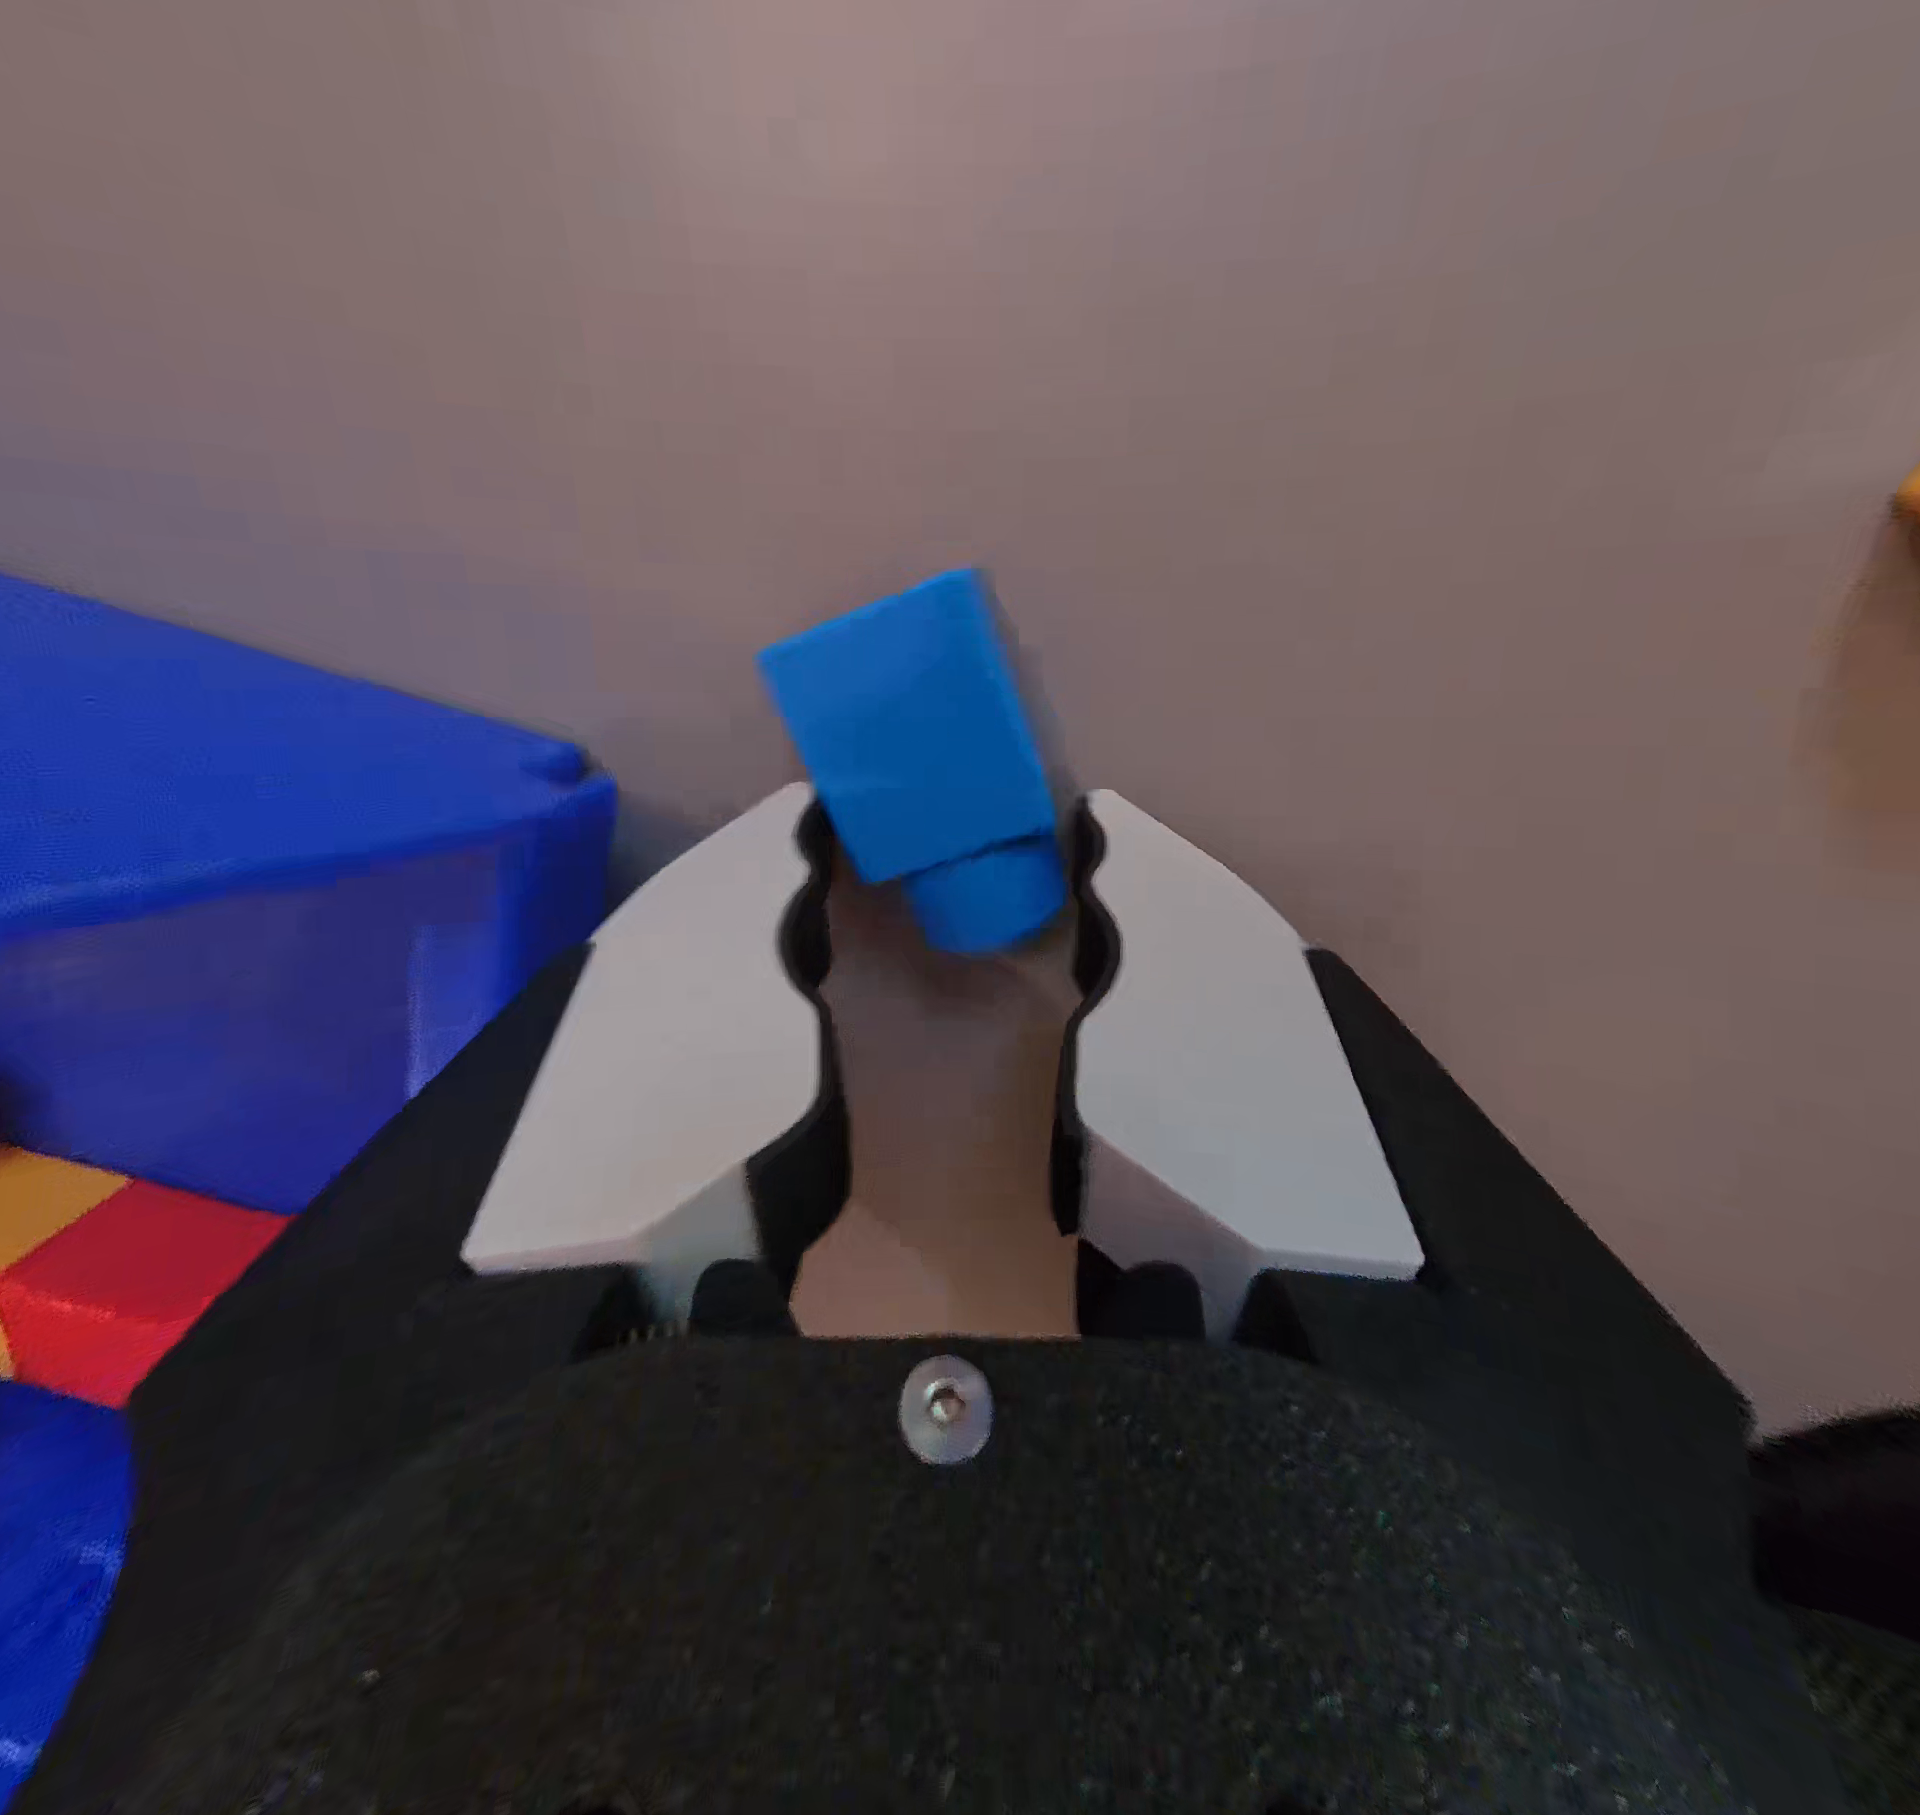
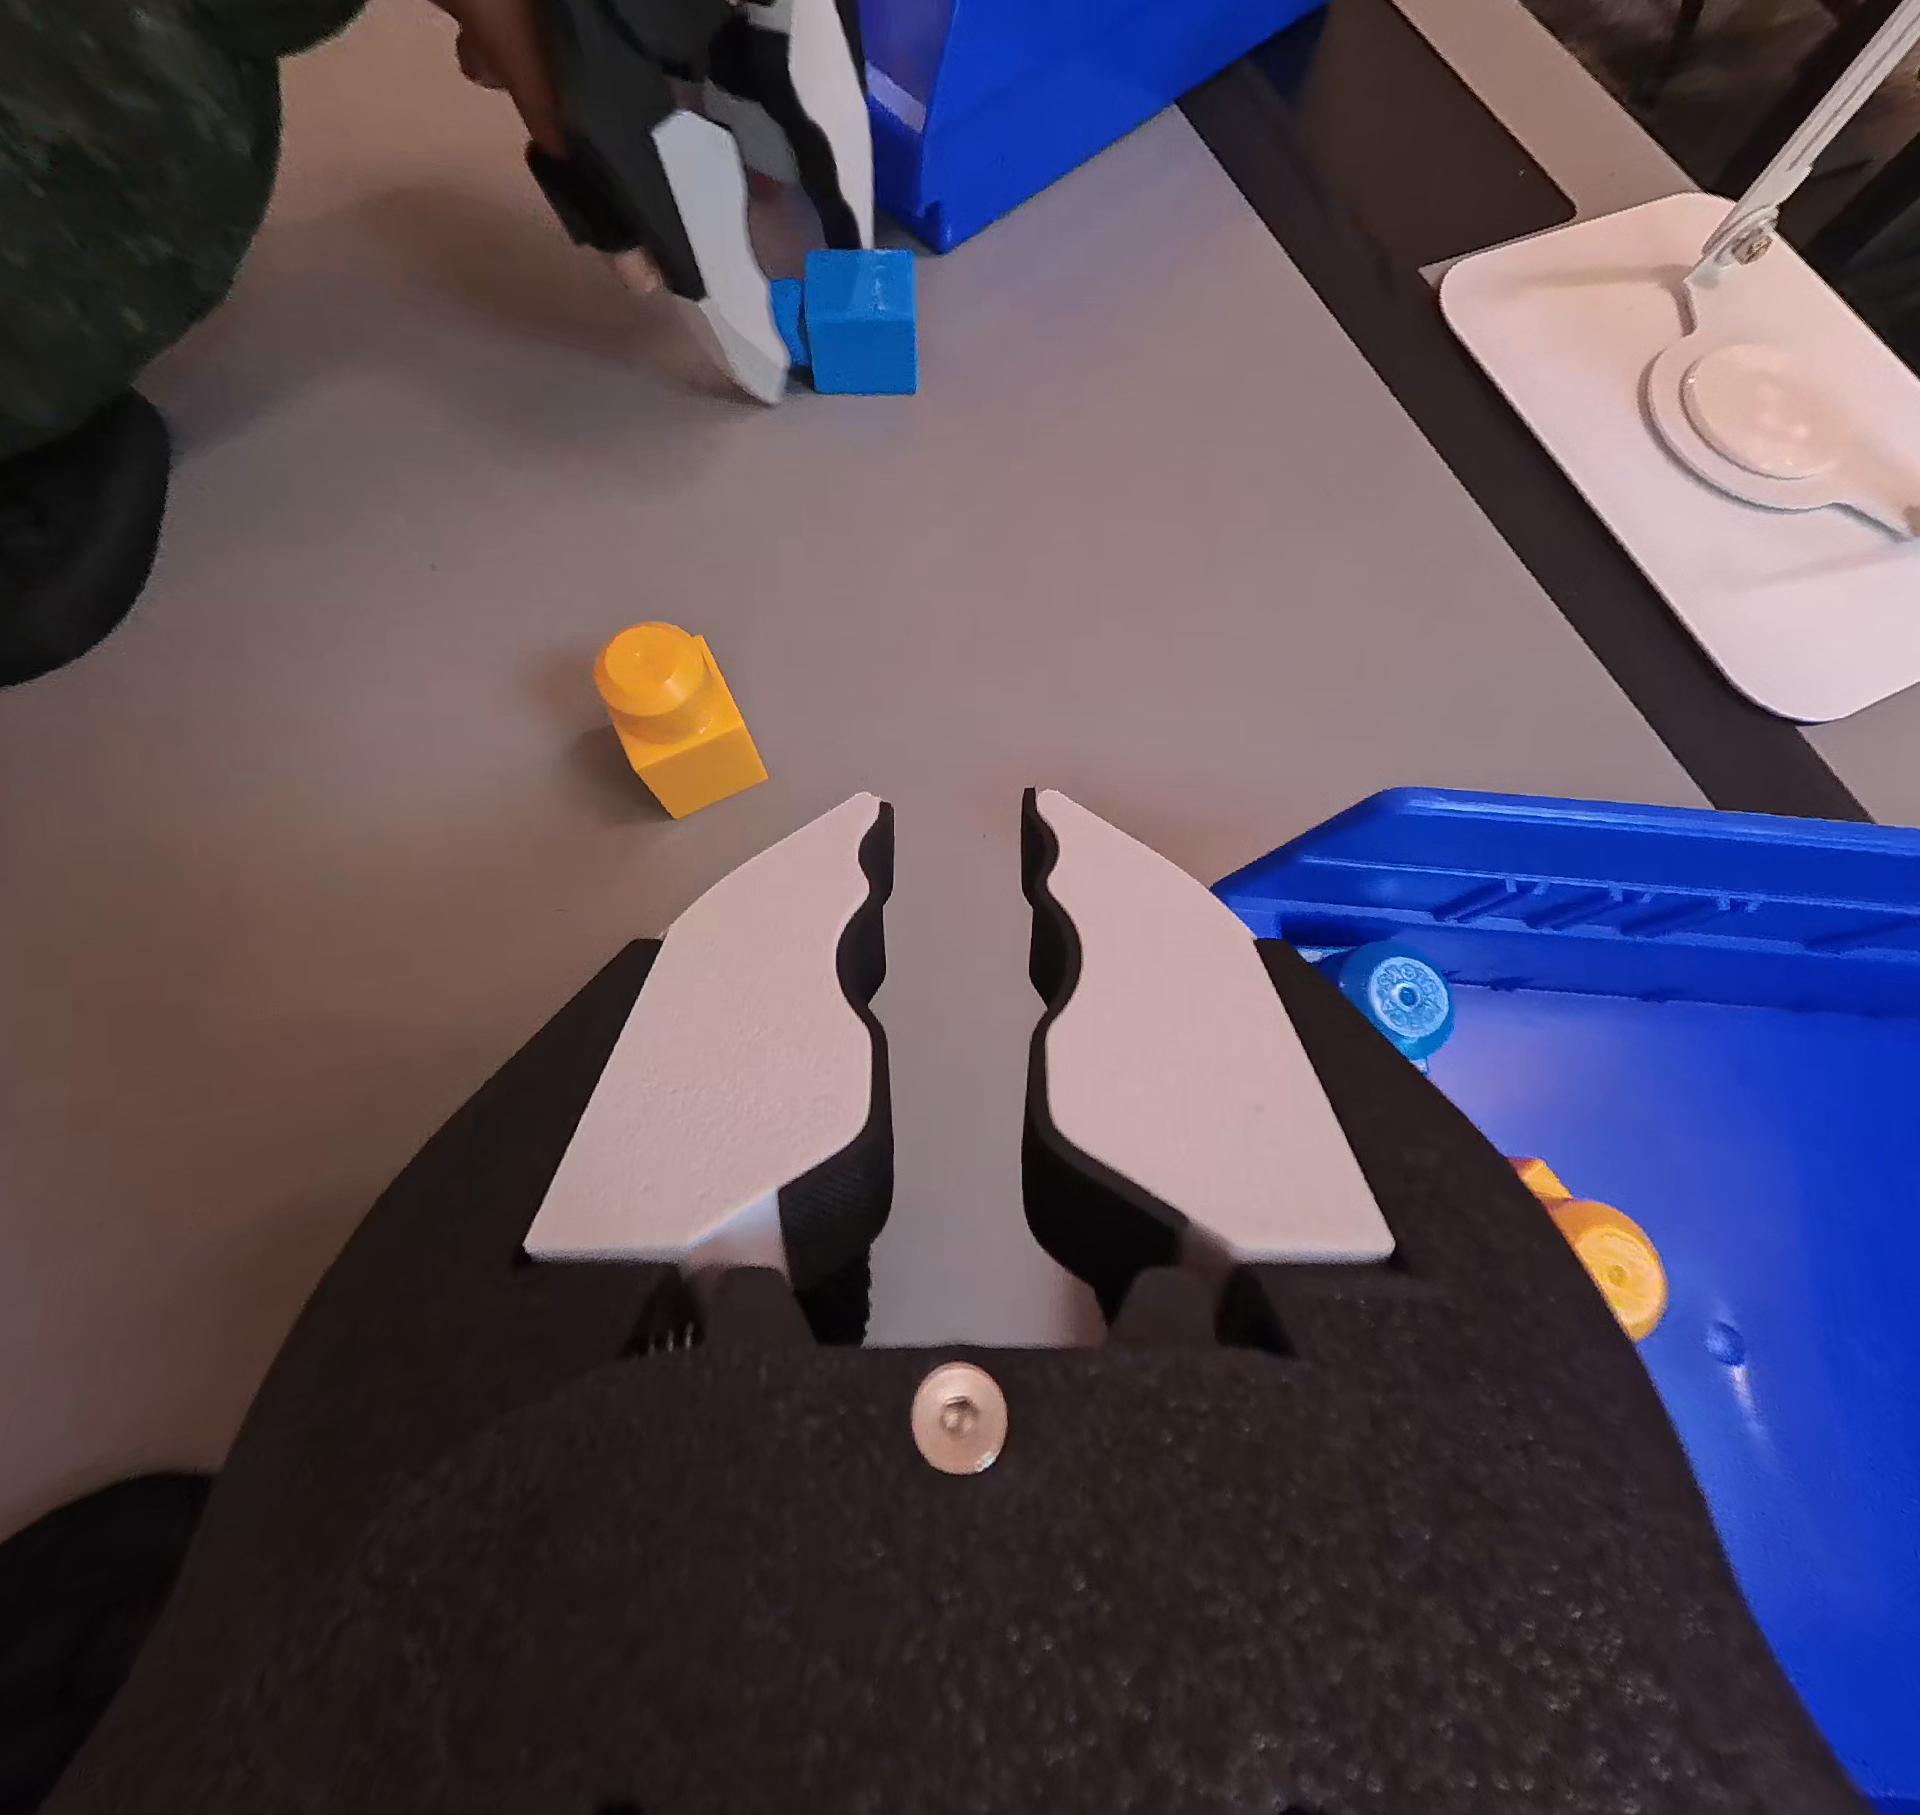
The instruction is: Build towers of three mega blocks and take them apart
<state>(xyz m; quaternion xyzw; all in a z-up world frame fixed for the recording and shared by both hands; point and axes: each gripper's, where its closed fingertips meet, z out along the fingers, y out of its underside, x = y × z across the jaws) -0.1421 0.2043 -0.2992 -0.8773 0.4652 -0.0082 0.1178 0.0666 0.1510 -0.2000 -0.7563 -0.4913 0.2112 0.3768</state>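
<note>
A light-blue mega block lies on its side on the grey table, its stud pointing toward my left gripper. The left gripper's jaws are open and straddle the stud without clamping it. The right wrist view shows the same block with the left gripper over it, tips at the table. A yellow block stands upright alone, just ahead and left of my right gripper. The right gripper is open and empty above the table.
A blue bin with red and yellow blocks sits left of the left gripper; it also shows in the right wrist view. A second blue bin at right holds a blue block and a yellow block. A white lamp base stands far right. Spacing between my two grippers at the tips: around 25 cm.
</note>
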